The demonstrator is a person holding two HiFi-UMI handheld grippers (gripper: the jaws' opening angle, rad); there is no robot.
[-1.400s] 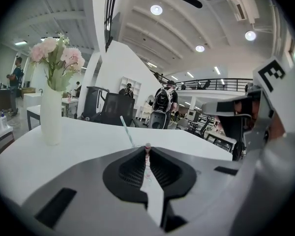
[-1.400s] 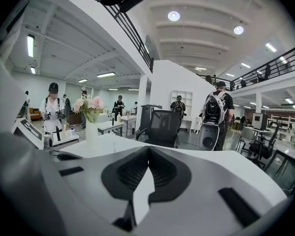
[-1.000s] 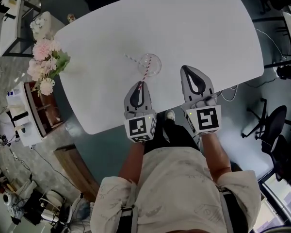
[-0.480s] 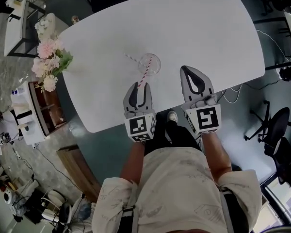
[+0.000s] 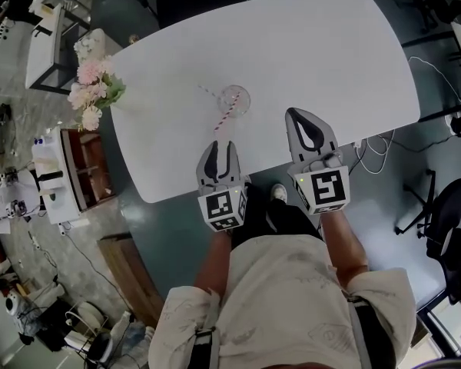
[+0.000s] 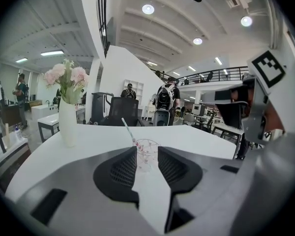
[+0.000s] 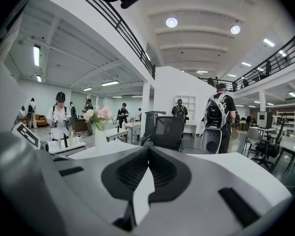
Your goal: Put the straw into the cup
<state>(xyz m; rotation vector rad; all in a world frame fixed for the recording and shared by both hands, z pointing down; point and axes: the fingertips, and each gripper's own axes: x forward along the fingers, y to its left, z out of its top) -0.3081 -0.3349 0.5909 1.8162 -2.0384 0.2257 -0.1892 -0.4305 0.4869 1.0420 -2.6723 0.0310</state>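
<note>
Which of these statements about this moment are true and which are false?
1. The straw stands in the cup. True.
2. The left gripper has its fingers clamped on the straw. False: its fingers stand apart, having just been opening, with nothing between them, and the gripper is short of the cup.
3. The right gripper has its fingers together and holds nothing. True.
4. The cup lies on its side. False: it stands upright on the white table.
5. A vase of flowers stands on the table. True.
</note>
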